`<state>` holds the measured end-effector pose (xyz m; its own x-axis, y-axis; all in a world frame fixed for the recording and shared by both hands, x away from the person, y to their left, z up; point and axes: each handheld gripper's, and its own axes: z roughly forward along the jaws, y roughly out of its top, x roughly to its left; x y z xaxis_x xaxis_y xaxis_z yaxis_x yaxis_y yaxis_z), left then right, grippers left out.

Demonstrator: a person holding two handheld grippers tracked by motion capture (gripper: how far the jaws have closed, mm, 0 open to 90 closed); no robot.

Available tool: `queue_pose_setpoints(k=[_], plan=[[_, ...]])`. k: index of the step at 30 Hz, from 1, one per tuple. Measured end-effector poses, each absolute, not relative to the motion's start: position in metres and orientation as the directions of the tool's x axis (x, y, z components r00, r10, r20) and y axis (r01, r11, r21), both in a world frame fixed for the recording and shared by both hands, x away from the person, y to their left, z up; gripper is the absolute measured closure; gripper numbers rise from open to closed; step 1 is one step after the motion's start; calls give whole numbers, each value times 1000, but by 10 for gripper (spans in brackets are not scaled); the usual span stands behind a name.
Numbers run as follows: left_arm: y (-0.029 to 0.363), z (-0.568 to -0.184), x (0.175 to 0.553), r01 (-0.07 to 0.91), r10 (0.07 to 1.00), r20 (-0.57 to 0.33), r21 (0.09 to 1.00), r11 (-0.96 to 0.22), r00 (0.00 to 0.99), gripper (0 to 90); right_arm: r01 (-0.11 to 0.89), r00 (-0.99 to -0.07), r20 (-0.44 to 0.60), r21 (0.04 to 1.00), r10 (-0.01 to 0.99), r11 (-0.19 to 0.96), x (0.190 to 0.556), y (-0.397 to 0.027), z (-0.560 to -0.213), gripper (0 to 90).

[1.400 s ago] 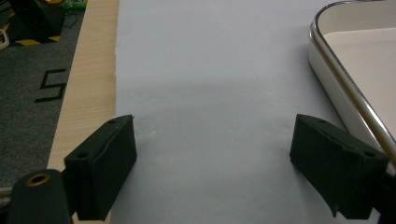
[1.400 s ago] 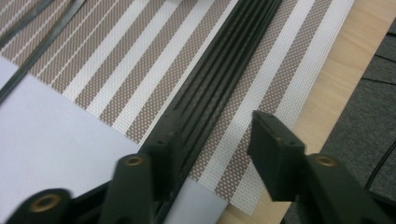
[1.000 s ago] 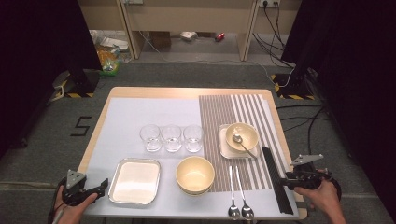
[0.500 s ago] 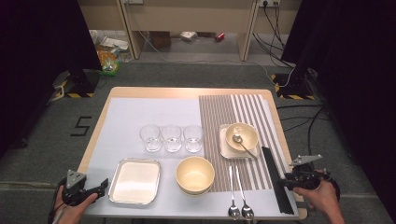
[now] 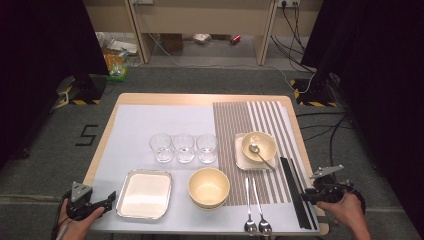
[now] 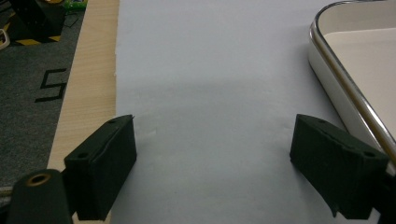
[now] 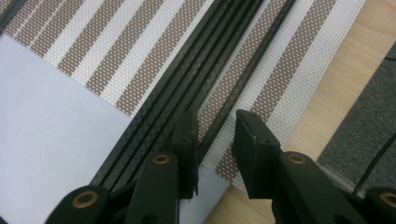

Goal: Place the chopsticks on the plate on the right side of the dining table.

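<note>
Two claws, and neither holds anything yet, so I judge the work barely begun. Well left of the striped mat [image 5: 235, 120], your left gripper [image 6: 212, 154] hangs with its jaws spread wide over the pale sheet, empty, the tray [image 6: 336, 70] between it and the mat. Also left of the mat stand three glasses [image 5: 183, 148]. A cream bowl [image 5: 209, 187] sits at the mat's near left edge, untouched. On the mat lie two spoons [image 5: 255, 205]. Along the mat's right edge lie the black chopsticks [image 5: 292, 185]. There your right gripper [image 7: 215, 135] has just been closing. Its jaws stand narrowly apart astride the single chopstick [image 7: 245, 79] that lies apart from the rest, the pads not yet pressing it. Left to do: finish the pinch and lift it off the mat.
</note>
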<state>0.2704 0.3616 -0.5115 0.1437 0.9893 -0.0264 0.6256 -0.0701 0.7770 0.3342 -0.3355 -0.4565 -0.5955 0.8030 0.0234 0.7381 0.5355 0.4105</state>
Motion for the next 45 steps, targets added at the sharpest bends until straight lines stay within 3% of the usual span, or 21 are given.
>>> queue_pose_setpoints(k=[12, 23, 45], plan=[[361, -511, 270, 626, 989, -26, 777, -70, 143, 135, 852, -498, 165, 275, 851, 445, 359, -338, -452, 757], [361, -511, 270, 630, 989, -26, 773, -71, 144, 135, 901, -432, 149, 115, 890, 418, 377, -329, -448, 844], [361, -511, 270, 630, 989, -26, 774, -71, 144, 135, 928, -373, 207, 90, 905, 362, 385, -336, -451, 858]])
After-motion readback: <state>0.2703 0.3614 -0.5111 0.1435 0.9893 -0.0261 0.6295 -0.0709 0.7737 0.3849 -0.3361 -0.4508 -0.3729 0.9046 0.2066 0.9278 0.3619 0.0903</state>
